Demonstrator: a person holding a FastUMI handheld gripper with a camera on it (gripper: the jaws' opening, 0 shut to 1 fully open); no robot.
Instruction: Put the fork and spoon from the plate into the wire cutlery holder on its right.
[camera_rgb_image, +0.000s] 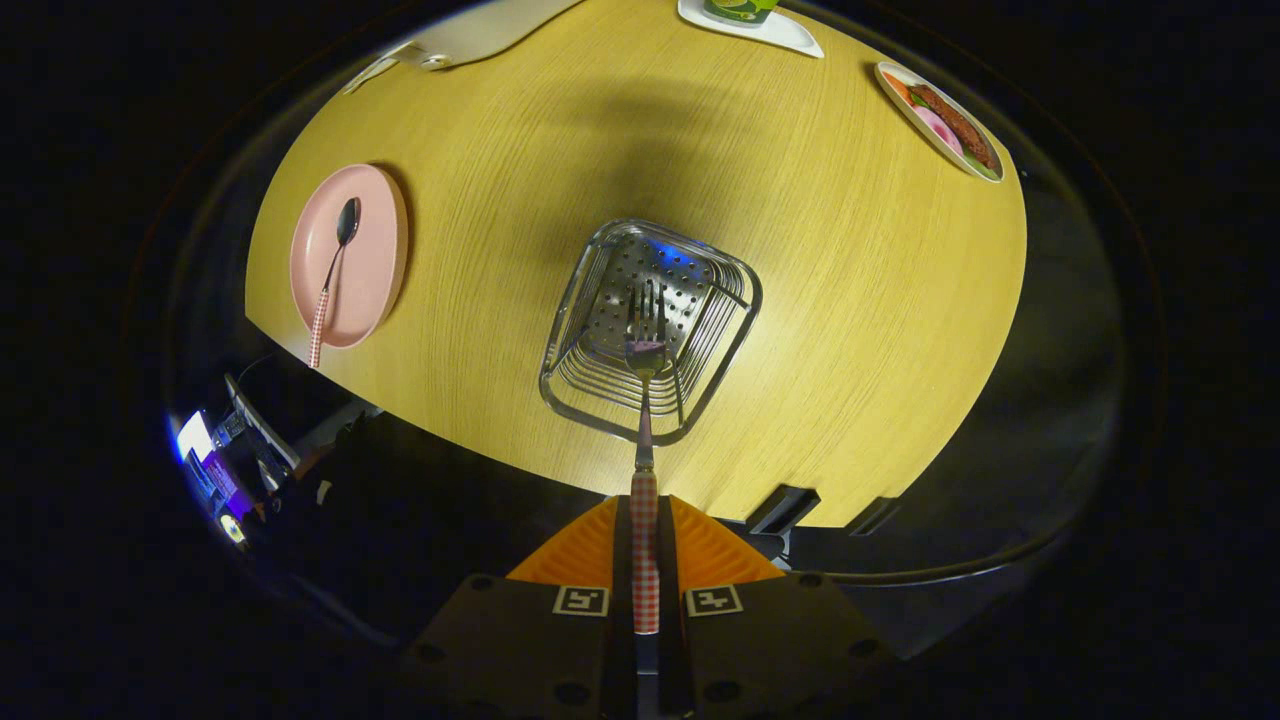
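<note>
My gripper (644, 505) is shut on the checked handle of a fork (644, 400). The fork points straight ahead, its tines hanging over the open top of the wire cutlery holder (650, 330), which stands on the wooden table (850, 300) just beyond the fingers. The holder's perforated metal bottom shows behind the tines. To the left of the holder lies a pink plate (375, 255). A spoon (333, 275) with the same checked handle rests on that plate, its handle end sticking out over the table's near edge.
A white dish with food (940, 120) sits at the table's far right. A white tray with a green cup (750, 20) stands at the far edge. A cluttered desk with lit screens (215, 460) lies below the table's left side.
</note>
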